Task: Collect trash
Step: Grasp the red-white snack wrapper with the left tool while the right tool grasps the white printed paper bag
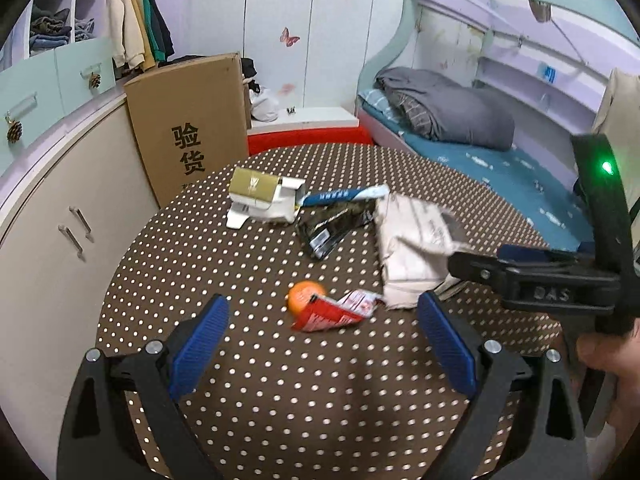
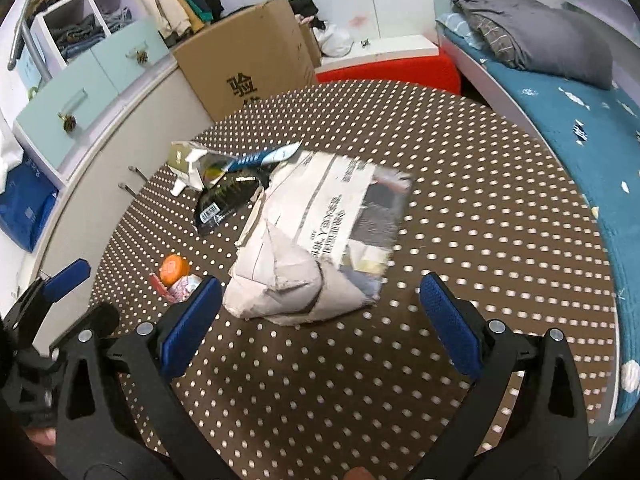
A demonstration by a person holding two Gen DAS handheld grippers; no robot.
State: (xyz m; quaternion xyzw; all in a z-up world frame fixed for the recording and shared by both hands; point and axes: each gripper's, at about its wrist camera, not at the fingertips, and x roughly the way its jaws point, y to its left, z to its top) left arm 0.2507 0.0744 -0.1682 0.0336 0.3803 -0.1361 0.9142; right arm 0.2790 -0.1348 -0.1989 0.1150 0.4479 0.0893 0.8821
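Note:
Trash lies on a round brown polka-dot table (image 1: 256, 408). My left gripper (image 1: 324, 344) is open just above it, and a red wrapper (image 1: 332, 314) and an orange fruit (image 1: 306, 296) sit just ahead of its blue pads. Farther back lie a black wrapper (image 1: 332, 226), a blue-and-white tube (image 1: 344, 196) and a gold-and-white carton (image 1: 260, 196). A crumpled grey-white mailer bag (image 2: 312, 240) lies in front of my open right gripper (image 2: 320, 320), its near end just ahead of the pads. Neither gripper holds anything.
A tall cardboard box (image 1: 188, 128) leans on the cabinet (image 1: 60, 240) left of the table. A red bench (image 1: 308, 140) stands behind the table. A bed with a grey duvet (image 1: 448, 112) runs along the right. A person's hand (image 1: 608, 356) holds the right gripper.

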